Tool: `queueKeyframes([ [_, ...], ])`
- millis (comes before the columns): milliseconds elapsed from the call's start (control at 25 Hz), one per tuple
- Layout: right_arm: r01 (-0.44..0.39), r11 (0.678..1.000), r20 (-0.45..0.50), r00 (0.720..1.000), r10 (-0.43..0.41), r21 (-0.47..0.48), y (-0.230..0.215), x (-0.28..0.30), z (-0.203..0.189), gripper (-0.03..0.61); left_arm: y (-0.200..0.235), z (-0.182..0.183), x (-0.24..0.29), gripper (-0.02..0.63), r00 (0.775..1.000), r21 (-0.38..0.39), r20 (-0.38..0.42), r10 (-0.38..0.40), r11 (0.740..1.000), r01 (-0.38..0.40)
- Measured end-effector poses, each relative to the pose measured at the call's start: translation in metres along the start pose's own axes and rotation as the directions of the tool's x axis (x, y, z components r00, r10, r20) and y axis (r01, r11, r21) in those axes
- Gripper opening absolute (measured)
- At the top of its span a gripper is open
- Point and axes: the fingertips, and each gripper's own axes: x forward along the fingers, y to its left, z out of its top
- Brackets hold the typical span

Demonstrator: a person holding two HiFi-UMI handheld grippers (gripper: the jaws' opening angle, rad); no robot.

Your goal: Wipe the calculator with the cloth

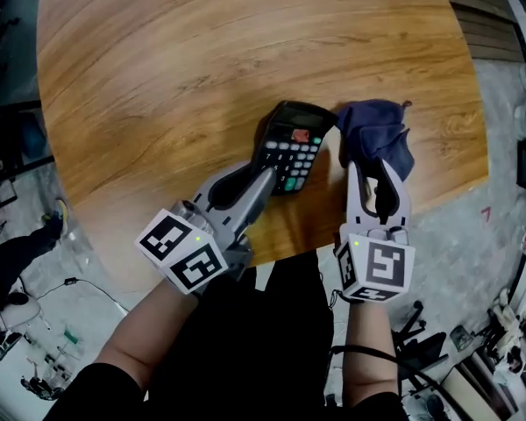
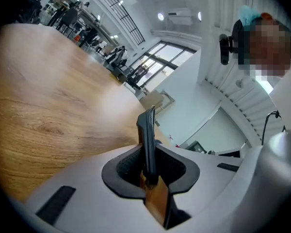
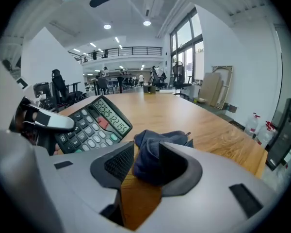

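Head view looks down on a wooden tabletop point(image 1: 202, 68) with rounded corners. A black calculator point(image 1: 291, 147) lies near its front edge, and a crumpled dark blue cloth point(image 1: 379, 132) sits just beside it on the right, the two almost touching.

The left gripper point(image 1: 261, 175) has its jaws clamped on the calculator's near left edge. In the left gripper view that thin black edge stands upright between the two pads, both pressed against it.

The right gripper point(image 1: 375, 172) stands at the cloth's near side with its jaws released. In the right gripper view the cloth bunches between the pads and leans on the right one, while bare wood shows between it and the left one.

That same view shows the calculator tilted, its display turned toward the camera. The display carries a long row of dark digits, too small to read with certainty. The grey number keys bear dark numerals, with what looks like "00" on one of the nearest. One red key point(image 1: 301, 135) sits below the display and one green key point(image 1: 289, 182) at the near end. Any brand print is too small to tell.
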Motion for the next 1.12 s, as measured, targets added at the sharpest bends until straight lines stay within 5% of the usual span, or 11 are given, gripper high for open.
queueKeyframes([
  [600,0.069,0.994,-0.167,0.983,-0.082,-0.08,-0.018,0.033,-0.026,0.129,0.001,-0.002,-0.004,0.071,1.0,-0.057,-0.013,-0.023,0.998,0.023],
  [880,0.037,0.998,-0.159,0.986,-0.045,-0.052,-0.022,0.033,-0.026,0.076,0.003,-0.001,-0.005,0.071,1.0,-0.09,-0.003,-0.028,0.996,0.027],
  [1120,0.035,0.999,-0.044,0.998,-0.037,-0.035,-0.024,0.009,-0.005,0.058,0.0,0.005,-0.005,0.071,0.999,-0.1,0.01,-0.038,0.994,0.039],
])
